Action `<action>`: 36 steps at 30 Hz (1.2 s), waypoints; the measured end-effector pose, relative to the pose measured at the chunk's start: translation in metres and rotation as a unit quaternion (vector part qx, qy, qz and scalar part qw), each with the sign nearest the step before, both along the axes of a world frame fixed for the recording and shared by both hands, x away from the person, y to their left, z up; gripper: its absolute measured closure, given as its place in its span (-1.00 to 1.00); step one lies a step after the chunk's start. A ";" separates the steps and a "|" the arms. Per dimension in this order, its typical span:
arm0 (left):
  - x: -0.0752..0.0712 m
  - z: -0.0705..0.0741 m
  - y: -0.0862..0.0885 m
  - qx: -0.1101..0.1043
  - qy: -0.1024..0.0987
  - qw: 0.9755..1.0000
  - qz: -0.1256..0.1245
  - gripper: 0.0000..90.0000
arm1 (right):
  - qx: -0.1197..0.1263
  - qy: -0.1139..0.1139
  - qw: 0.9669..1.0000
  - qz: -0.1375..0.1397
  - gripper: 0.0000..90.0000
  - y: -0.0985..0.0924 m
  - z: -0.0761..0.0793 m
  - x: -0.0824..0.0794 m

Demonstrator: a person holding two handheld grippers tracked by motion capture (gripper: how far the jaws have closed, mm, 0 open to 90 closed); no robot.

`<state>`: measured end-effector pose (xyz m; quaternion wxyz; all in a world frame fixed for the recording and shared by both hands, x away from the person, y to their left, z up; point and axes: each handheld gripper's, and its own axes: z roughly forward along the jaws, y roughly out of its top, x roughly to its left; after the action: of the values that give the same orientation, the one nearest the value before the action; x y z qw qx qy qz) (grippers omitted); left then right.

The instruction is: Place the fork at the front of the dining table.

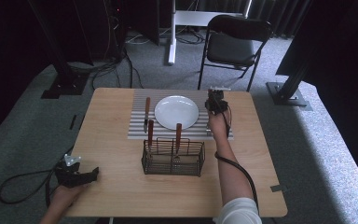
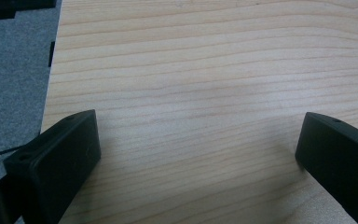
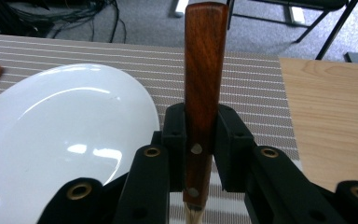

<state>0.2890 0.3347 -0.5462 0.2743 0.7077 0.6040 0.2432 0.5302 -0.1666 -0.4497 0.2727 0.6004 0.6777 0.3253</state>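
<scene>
My right gripper [image 1: 216,105] hovers over the right part of the striped placemat [image 1: 137,131], just right of the white plate [image 1: 176,112]. In the right gripper view its jaws [image 3: 201,137] are shut on a wooden-handled utensil [image 3: 205,70], whose handle points away over the placemat [image 3: 256,84] beside the plate [image 3: 51,140]. The utensil's working end is hidden. A knife [image 1: 146,113] lies left of the plate. Two more wooden handles [image 1: 178,133] stand in the wire basket [image 1: 172,161]. My left gripper [image 1: 85,176] rests at the table's front left, jaws [image 2: 198,140] open over bare wood.
The wooden table [image 1: 121,191] ends close to the left gripper, with grey carpet [image 2: 9,70] beyond. A black folding chair [image 1: 235,44] stands behind the table. Cables trail from both grippers.
</scene>
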 end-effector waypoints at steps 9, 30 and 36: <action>0.000 0.000 0.000 0.000 0.000 1.000 0.001 -1.00 | 0.035 0.052 0.998 -0.024 0.68 -0.008 -0.026 0.044; 0.000 0.000 0.000 -0.001 0.000 1.000 0.002 -1.00 | 0.069 0.142 0.987 -0.041 0.59 -0.012 -0.073 0.077; -0.001 0.000 0.000 -0.001 0.000 1.000 0.002 -1.00 | 0.052 0.144 0.988 -0.030 0.36 -0.014 -0.061 0.073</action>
<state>0.2884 0.3344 -0.5463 0.2744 0.7059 0.6057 0.2438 0.6032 -0.1807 -0.5108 0.1506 0.6746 0.6734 0.2623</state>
